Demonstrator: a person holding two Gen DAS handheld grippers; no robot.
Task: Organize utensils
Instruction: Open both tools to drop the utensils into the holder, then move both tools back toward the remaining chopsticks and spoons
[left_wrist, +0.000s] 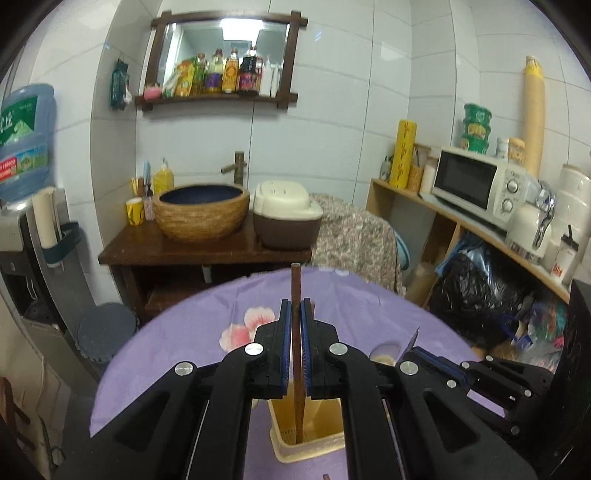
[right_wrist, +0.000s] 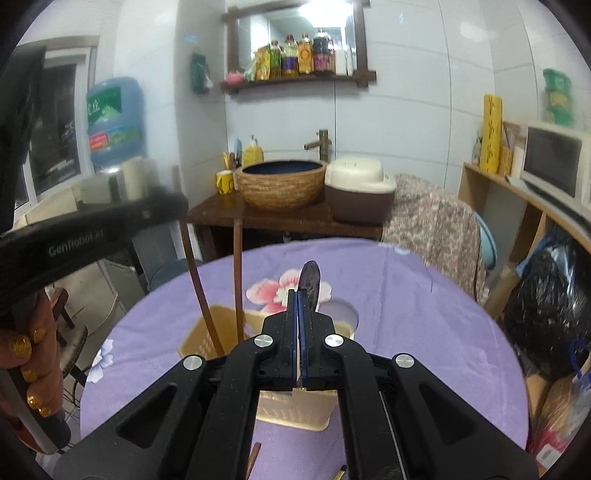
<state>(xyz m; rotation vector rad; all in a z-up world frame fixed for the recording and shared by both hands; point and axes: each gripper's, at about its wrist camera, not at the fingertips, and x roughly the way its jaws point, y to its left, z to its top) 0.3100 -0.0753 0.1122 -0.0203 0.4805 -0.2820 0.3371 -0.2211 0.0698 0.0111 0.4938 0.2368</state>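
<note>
A brown chopstick (left_wrist: 296, 332) is clamped upright in the left gripper (left_wrist: 295, 314), its lower end already inside the beige utensil basket (left_wrist: 314, 439) directly below. The right gripper (right_wrist: 297, 306), beside it, is clenched on a dark spoon (right_wrist: 309, 282). If tilted on release, the chopstick could catch the rim or tip the light basket on the worktop (right_wrist: 406, 295).
</note>
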